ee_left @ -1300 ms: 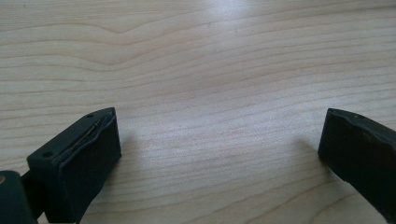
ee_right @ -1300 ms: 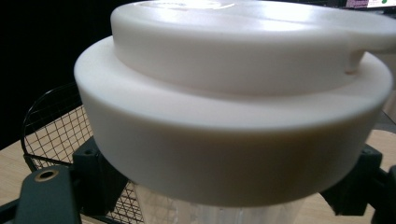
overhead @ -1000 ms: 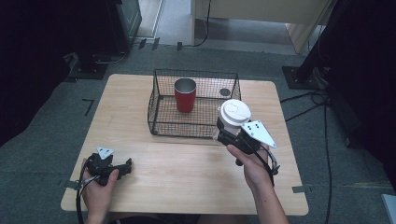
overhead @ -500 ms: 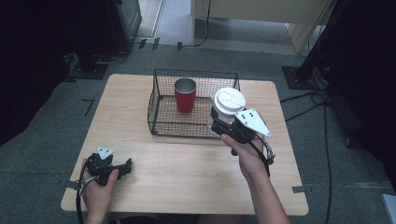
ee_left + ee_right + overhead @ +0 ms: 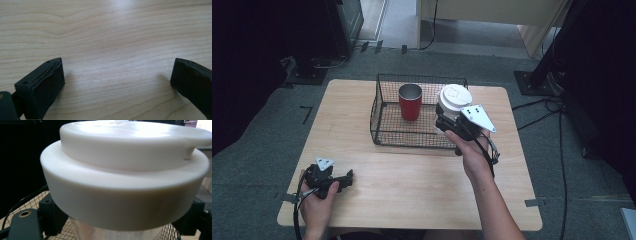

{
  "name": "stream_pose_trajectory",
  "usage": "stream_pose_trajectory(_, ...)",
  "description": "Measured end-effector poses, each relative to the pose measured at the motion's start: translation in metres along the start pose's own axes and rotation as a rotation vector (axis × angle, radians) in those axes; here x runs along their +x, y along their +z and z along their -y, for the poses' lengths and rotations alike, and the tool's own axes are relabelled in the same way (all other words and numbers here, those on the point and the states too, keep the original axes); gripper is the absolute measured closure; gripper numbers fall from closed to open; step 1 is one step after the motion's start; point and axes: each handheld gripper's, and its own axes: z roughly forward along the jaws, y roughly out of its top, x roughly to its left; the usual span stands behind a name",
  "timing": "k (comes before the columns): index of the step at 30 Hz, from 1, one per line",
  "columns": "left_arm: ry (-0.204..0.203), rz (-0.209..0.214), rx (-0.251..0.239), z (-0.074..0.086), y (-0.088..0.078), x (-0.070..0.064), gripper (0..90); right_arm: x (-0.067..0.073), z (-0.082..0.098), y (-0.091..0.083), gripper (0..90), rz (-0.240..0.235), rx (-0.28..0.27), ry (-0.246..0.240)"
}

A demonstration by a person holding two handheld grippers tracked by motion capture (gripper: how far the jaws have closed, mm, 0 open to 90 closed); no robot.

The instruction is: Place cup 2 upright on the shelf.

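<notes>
Now the right hand-held gripper (image 5: 451,121) pinches a white-lidded cup (image 5: 453,100) over the wire basket's (image 5: 384,117) right end, apparently mid-carry; lowering beside the red cup (image 5: 410,102) comes next. The left hand-held gripper (image 5: 343,180), spread, rests near the surface's (image 5: 412,175) front-left corner.

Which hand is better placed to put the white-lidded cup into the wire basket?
The right. Its gripper already holds the white-lidded cup over the wire basket rim. The left gripper rests open near the table front edge.

2 cups (image 5: 410,101), 1 basket (image 5: 382,131), 2 claws (image 5: 343,180).
</notes>
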Motion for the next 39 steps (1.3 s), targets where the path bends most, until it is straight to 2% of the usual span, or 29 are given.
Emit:
stream_pose_trajectory(10, 0.000, 0.000, 0.000, 0.000, 0.000, 0.000, 0.0, -0.003, 0.003, 0.022, 16.1, 0.029, 0.012, 0.020)
stream_pose_trajectory(19, 0.000, 0.000, 0.001, 0.000, 0.000, 0.000, 0.0, -0.001, 0.007, 0.044, 15.9, 0.050, 0.027, 0.007)
stream_pose_trajectory(27, -0.001, 0.000, 0.000, 0.000, 0.000, 0.000, 0.0, 0.003, 0.008, 0.058, 16.0, 0.054, 0.011, -0.025)
stream_pose_trajectory(33, -0.001, 0.000, 0.000, 0.000, 0.000, 0.000, 0.0, 0.005, 0.009, 0.069, 15.9, 0.059, 0.017, 0.001)
stream_pose_trajectory(35, -0.001, 0.001, 0.001, 0.000, 0.000, 0.000, 0.0, 0.006, 0.012, 0.074, 15.9, 0.065, 0.010, -0.009)
stream_pose_trajectory(39, 0.000, 0.001, 0.001, 0.000, 0.000, 0.000, 0.0, 0.006, 0.015, 0.083, 15.9, 0.079, 0.010, -0.001)
